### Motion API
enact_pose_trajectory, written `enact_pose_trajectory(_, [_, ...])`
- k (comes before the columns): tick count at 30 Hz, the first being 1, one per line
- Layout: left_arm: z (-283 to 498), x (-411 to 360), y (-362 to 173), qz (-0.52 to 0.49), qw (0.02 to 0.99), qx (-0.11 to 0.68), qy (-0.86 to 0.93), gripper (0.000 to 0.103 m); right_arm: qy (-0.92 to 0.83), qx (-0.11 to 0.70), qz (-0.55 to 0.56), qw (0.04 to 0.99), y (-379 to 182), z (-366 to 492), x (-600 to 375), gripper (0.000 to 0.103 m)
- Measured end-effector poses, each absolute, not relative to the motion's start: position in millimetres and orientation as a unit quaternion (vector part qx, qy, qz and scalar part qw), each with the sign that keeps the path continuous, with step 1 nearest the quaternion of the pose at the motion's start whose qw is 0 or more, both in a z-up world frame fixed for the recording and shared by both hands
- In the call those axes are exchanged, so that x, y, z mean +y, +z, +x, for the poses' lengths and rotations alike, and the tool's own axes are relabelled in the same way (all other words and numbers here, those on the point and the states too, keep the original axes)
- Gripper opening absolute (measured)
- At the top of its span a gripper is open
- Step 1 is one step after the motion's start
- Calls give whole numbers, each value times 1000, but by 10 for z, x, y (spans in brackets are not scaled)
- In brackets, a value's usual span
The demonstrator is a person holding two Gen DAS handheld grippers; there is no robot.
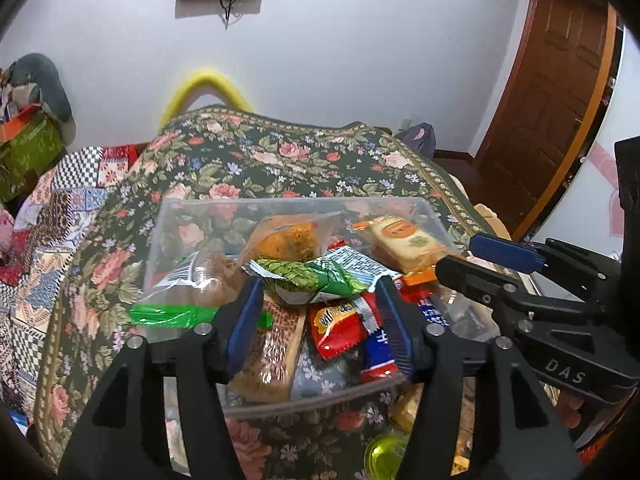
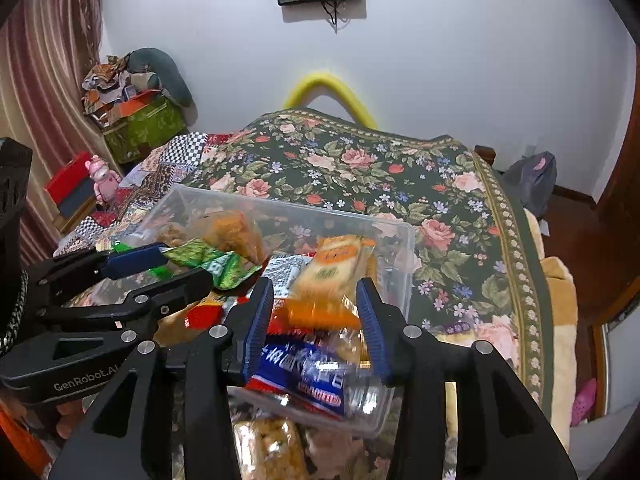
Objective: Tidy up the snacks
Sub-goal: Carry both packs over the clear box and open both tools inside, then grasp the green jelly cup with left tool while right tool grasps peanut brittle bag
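A clear plastic box (image 1: 168, 216) (image 2: 404, 256) stands on the floral bedspread, filled with snack packets. My left gripper (image 1: 318, 292) is open above the box, its fingers on either side of a green packet (image 1: 316, 276) without gripping it. A red packet (image 1: 336, 326) and a wafer bar (image 1: 276, 344) lie below. My right gripper (image 2: 316, 300) is open over the box's right part, around an orange-and-cream cracker packet (image 2: 332, 268) that looks blurred. A blue packet (image 2: 304, 372) lies under it. Each gripper shows in the other's view (image 1: 476, 256) (image 2: 168, 264).
The floral bedspread (image 1: 300, 160) covers the bed. More snacks lie outside the box near its front edge (image 2: 268, 448), with a yellow-green cup (image 1: 386, 454). A patchwork quilt (image 1: 60, 216) lies left. A wooden door (image 1: 552, 100) stands right.
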State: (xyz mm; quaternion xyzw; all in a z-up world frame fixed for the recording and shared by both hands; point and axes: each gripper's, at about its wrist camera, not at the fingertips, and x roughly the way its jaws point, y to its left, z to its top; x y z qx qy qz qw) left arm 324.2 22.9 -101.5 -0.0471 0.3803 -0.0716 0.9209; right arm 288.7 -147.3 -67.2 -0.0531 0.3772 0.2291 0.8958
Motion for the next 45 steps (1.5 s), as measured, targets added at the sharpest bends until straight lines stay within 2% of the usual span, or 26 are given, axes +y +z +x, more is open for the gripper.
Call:
enact_pose_trajectory(7, [2957,226,-853,-42,925,371,-74,65,235,364,-49,900,-556,2617,-1627,45])
enact_pose_trajectory(14, [2713,157,-935,-49,915,391,-91,68,233,373,-48,897,-640,2354,-1810,48])
enact_pose_trajectory(27, [2431,-246,-1644,-46,871,471,-133,68,227,425,-23,876,-1094,2031,-2028,48])
enact_pose_trajectory(35, [2434,-284,-1882,-47,870,477,-115,68,229,445,-22,865,-1251,2004,-1998,48])
enact_pose_trajectory(37, [2432,-258,-1872,-47,875,469,-110,64,233,451,-23,861,-1293,2025,-1954,48])
enact_pose_trajectory(39, [2434,-205,-1867,-47,879,462,-107,52,236,455,-26,858,-1320,2042,-1907,48])
enact_pose_trajectory(45, [2444,-83,-1845,-44,891,442,-94,47,247,462,-27,851,-1393,2135,-1755,54])
